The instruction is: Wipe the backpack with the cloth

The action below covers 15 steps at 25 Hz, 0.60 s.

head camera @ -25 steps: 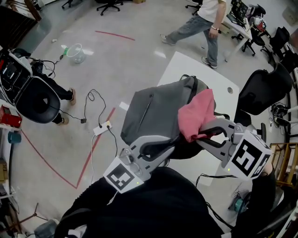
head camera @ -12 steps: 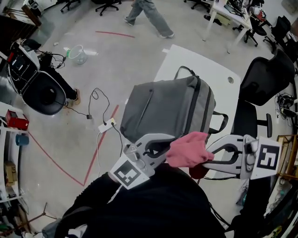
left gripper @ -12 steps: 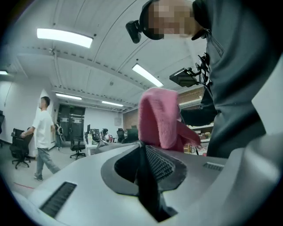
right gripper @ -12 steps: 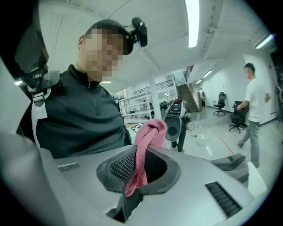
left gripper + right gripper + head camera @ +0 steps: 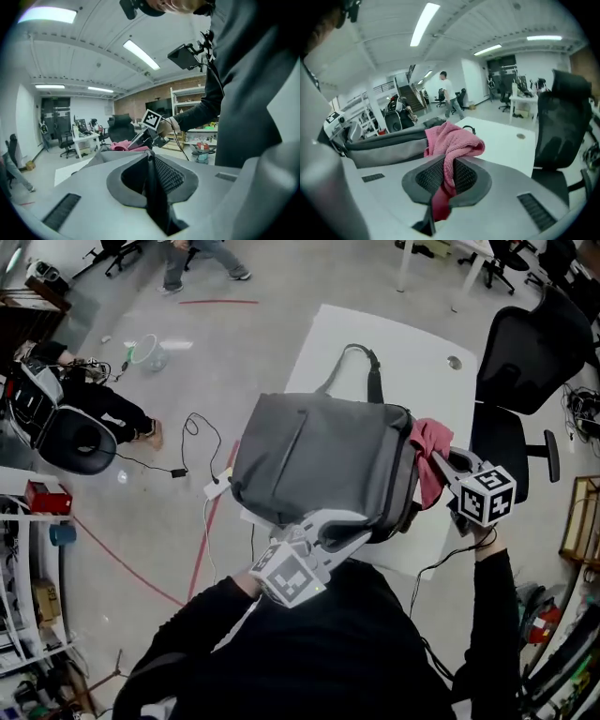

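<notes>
Grey backpack (image 5: pixel 319 460) lies on white table (image 5: pixel 412 362). L gripper (image 5: pixel 361 523) pinched narrow on backpack's near edge, steadying. R gripper (image 5: pixel 439 460) has swung from front panel to right side, jaws clamped on pink cloth (image 5: pixel 427 442). Cloth touches side wall, so side wipe prob. next.

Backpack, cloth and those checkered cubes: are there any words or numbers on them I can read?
No words or numbers can be read anywhere in these pictures.
On the backpack: plain grey, no label visible.
On the cloth: plain pink, no print.
On the left cube and the right cube: only black-and-white square patterns, not letters.
</notes>
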{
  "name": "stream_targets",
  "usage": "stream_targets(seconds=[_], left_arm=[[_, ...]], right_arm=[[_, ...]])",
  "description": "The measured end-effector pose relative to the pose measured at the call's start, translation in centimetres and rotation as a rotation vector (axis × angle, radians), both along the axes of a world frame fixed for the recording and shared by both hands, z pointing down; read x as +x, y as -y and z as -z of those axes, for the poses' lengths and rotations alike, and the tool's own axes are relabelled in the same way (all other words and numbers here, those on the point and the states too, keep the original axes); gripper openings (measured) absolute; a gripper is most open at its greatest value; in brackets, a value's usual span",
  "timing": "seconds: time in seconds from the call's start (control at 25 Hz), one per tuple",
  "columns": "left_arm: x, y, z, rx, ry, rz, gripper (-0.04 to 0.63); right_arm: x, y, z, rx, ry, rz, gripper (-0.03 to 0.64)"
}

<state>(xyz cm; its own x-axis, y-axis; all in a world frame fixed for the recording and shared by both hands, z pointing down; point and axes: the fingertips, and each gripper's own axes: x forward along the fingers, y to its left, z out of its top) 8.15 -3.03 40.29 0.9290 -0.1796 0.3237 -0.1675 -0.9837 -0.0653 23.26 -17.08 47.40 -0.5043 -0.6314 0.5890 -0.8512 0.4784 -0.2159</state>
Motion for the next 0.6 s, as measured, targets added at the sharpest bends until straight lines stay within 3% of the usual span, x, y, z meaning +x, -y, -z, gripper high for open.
stream_targets(seconds=[0.16, 0.28, 0.4, 0.48, 0.6], left_arm=[[3.1, -2.5, -6.6, -0.156, 0.152, -0.13, 0.058], [5.0, -4.3, -11.1, -0.238, 0.272, -0.176, 0.07], [6.1, -4.3, -12.4, -0.225, 0.327, -0.145, 0.098], [6.4, -3.4, -11.6, -0.191, 0.337, -0.112, 0.158], [7.0, -1.0, -8.9, -0.164, 0.303, -0.062, 0.215]], right_arm=[[0.3, -4.6, -5.7, -0.134, 0.205, -0.103, 0.037], [0.8, -8.0, -8.7, -0.211, 0.263, -0.145, 0.038], [1.5, -10.0, -9.6, -0.222, 0.262, -0.154, 0.037], [2.7, -10.7, -9.3, -0.205, 0.278, -0.182, 0.037], [4.6, -11.7, -9.1, -0.188, 0.299, -0.217, 0.038]])
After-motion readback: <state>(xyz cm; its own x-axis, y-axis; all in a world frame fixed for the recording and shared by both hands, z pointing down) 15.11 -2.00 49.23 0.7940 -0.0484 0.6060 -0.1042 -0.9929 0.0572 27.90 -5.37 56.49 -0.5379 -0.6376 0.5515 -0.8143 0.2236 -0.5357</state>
